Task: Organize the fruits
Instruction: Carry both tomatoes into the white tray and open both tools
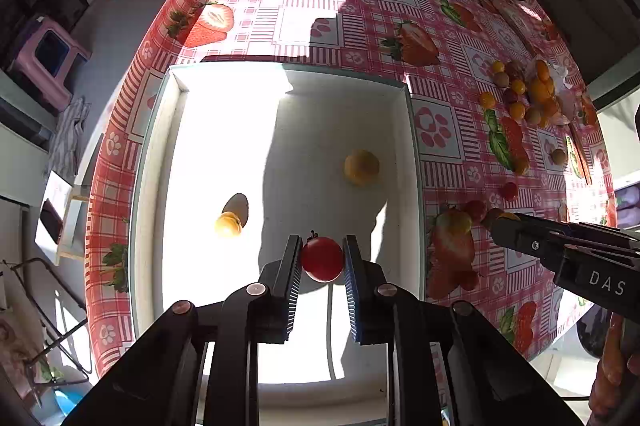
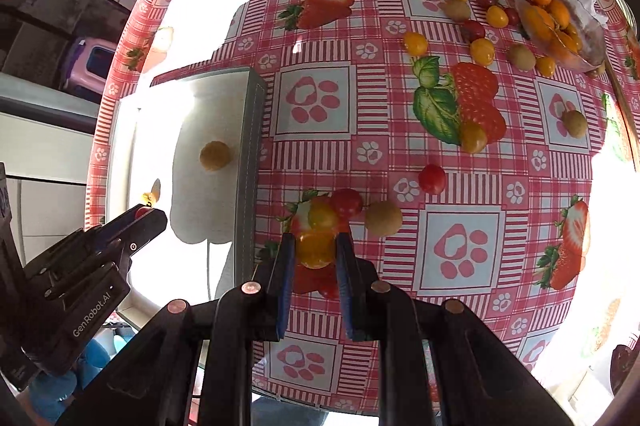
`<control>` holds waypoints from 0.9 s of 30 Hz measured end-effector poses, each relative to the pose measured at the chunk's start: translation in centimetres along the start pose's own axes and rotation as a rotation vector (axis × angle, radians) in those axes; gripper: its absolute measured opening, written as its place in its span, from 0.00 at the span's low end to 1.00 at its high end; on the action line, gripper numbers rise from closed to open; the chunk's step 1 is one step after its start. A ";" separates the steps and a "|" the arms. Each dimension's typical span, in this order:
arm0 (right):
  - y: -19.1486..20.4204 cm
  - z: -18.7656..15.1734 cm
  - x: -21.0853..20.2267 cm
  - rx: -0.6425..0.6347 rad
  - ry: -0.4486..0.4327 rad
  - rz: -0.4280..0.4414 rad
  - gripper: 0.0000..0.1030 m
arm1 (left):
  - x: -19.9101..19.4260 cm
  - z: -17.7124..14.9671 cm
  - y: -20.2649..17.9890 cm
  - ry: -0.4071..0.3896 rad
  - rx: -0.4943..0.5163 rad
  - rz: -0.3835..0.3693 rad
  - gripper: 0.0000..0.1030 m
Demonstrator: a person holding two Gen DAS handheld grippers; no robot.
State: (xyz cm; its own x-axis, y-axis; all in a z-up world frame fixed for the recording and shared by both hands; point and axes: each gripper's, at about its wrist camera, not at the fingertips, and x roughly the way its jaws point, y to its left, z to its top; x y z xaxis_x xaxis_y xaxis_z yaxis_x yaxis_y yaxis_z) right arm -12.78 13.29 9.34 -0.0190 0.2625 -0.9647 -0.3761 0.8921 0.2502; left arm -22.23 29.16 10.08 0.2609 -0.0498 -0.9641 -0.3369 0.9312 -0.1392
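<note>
My left gripper (image 1: 322, 258) is shut on a red cherry tomato (image 1: 322, 259) and hangs over the white box (image 1: 412, 146). Two yellow fruits (image 1: 361, 167) (image 1: 228, 224) lie inside the box. My right gripper (image 2: 315, 250) is shut on a yellow-orange tomato (image 2: 315, 249) above the tablecloth, just right of the box wall (image 2: 250, 162). Below it lie a yellow tomato (image 2: 322, 215), a red tomato (image 2: 347, 202) and a brownish-green fruit (image 2: 383, 218). The left gripper (image 2: 144, 214) shows at the left edge of the right wrist view, the right gripper (image 1: 496, 222) at the right of the left wrist view.
A pile of small tomatoes and fruits (image 2: 484, 26) lies beside a clear plastic container (image 2: 560, 22) of orange ones at the far right. Loose fruits (image 2: 432, 179) (image 2: 575, 123) dot the strawberry tablecloth (image 2: 312, 106). Stools (image 1: 48, 62) and floor lie beyond the table's left edge.
</note>
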 end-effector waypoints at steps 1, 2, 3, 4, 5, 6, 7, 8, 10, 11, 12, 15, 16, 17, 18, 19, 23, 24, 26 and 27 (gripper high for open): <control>0.7 0.2 0.2 -0.014 0.003 0.005 0.21 | 0.0 -0.2 0.6 0.002 -0.010 0.007 0.21; 1.4 0.4 0.4 -0.029 0.006 0.011 0.21 | 0.0 -0.5 1.3 0.005 -0.022 0.014 0.21; 2.2 0.6 0.7 -0.043 0.010 0.016 0.21 | 0.1 -0.7 1.9 0.008 -0.034 0.019 0.21; 2.9 0.8 0.9 -0.057 0.014 0.022 0.21 | 0.1 -1.0 2.5 0.012 -0.046 0.025 0.21; 3.6 0.9 1.2 -0.071 0.018 0.027 0.21 | 0.3 -1.3 3.0 0.016 -0.056 0.032 0.21; 4.4 1.1 1.6 -0.087 0.024 0.032 0.21 | 0.4 -1.6 3.5 0.020 -0.064 0.039 0.21; 5.0 1.3 1.9 -0.100 0.030 0.037 0.21 | 0.5 -1.9 3.9 0.024 -0.071 0.046 0.21; 5.6 1.4 2.4 -0.111 0.036 0.039 0.21 | 0.7 -2.1 4.3 0.029 -0.076 0.053 0.21; 6.6 1.8 3.3 -0.128 0.050 0.042 0.21 | 1.2 -2.7 4.9 0.040 -0.085 0.065 0.21; 7.0 1.9 3.8 -0.135 0.058 0.041 0.21 | 1.5 -2.9 5.2 0.047 -0.090 0.071 0.21; 7.4 2.0 4.4 -0.141 0.067 0.041 0.21 | 1.8 -3.1 5.4 0.055 -0.094 0.077 0.21; 8.2 2.3 6.0 -0.158 0.094 0.031 0.21 | 2.6 -3.7 5.8 0.076 -0.099 0.089 0.21; 8.4 2.4 6.5 -0.164 0.101 0.026 0.21 | 2.9 -3.9 5.9 0.082 -0.097 0.093 0.21; 8.7 2.4 7.0 -0.169 0.108 0.020 0.21 | 3.1 -4.0 6.0 0.086 -0.093 0.098 0.21; 8.8 2.5 7.5 -0.173 0.115 0.015 0.21 | 3.3 -4.1 6.0 0.090 -0.087 0.103 0.21; 9.0 2.6 7.9 -0.175 0.122 0.010 0.21 | 3.5 -4.1 6.0 0.094 -0.082 0.108 0.21; 9.6 2.8 9.6 -0.184 0.147 -0.012 0.22 | 3.7 -4.2 5.9 0.094 -0.062 0.126 0.22; 9.7 2.8 9.9 -0.184 0.152 -0.017 0.22 | 3.7 -4.2 5.8 0.097 -0.056 0.131 0.22; 10.1 2.8 10.1 -0.192 0.142 -0.027 0.22 | 3.8 -4.1 5.6 0.100 -0.044 0.142 0.22; 10.4 2.8 10.1 -0.201 0.143 -0.030 0.22 | 3.8 -4.1 5.5 0.101 -0.038 0.148 0.22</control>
State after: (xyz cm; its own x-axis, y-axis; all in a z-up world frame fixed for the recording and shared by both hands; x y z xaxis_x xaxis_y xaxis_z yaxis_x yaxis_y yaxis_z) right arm -14.27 26.25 2.38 -0.1301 0.1695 -0.9769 -0.5548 0.8041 0.2134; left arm -26.79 32.63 4.71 0.1146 0.0488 -0.9922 -0.3993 0.9168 -0.0010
